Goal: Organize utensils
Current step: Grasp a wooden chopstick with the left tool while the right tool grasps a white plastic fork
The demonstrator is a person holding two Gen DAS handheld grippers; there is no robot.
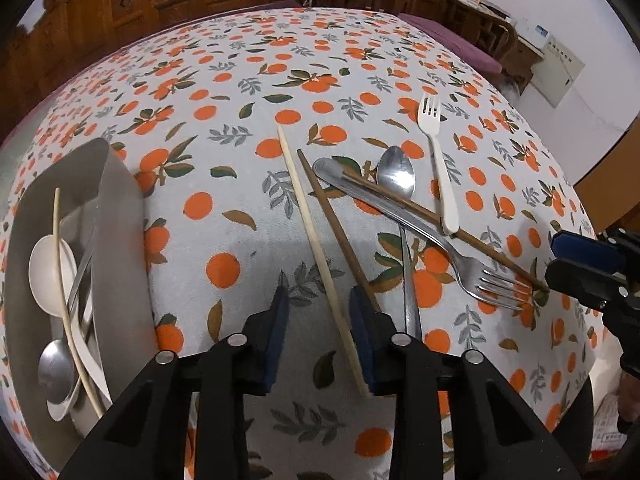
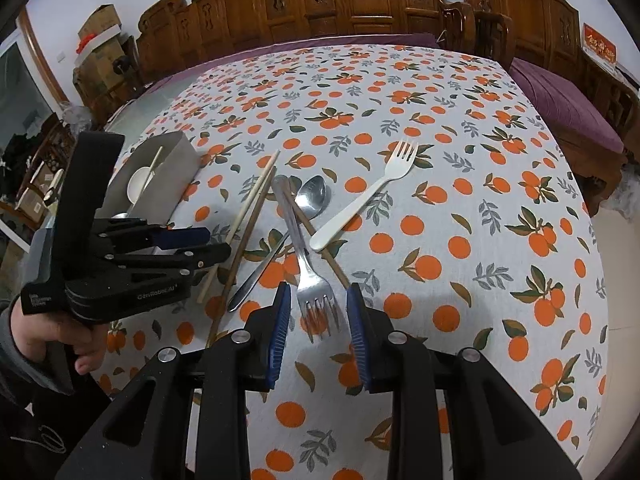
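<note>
You are midway through the sorting: the metal tray [image 1: 120, 216] at the left already holds a white spoon, a metal spoon and a pale chopstick, while six pieces lie loose on the surface [image 1: 224, 92]. Your left claw [image 1: 320, 336] stands wide and holds nothing, its pads straddling the near end of the cream chopstick [image 1: 316, 252], whose long axis runs away from you and leans slightly left, far tip pointing up the cloth. The dark brown chopstick [image 1: 336, 224] lies just beside it, converging toward the right pad, so close squarely on the cream one alone. Your right claw [image 2: 318, 326] is also wide and empty, bracketing the tines of the metal fork [image 2: 304, 256]; its tines point toward you and its handle points away, crossing a second brown chopstick [image 2: 316, 236] and lying next to the metal spoon [image 2: 308, 204]. The white plastic fork [image 2: 368, 196] lies apart, tines away. Judging from this, the next move is to close and lift straight up.
</note>
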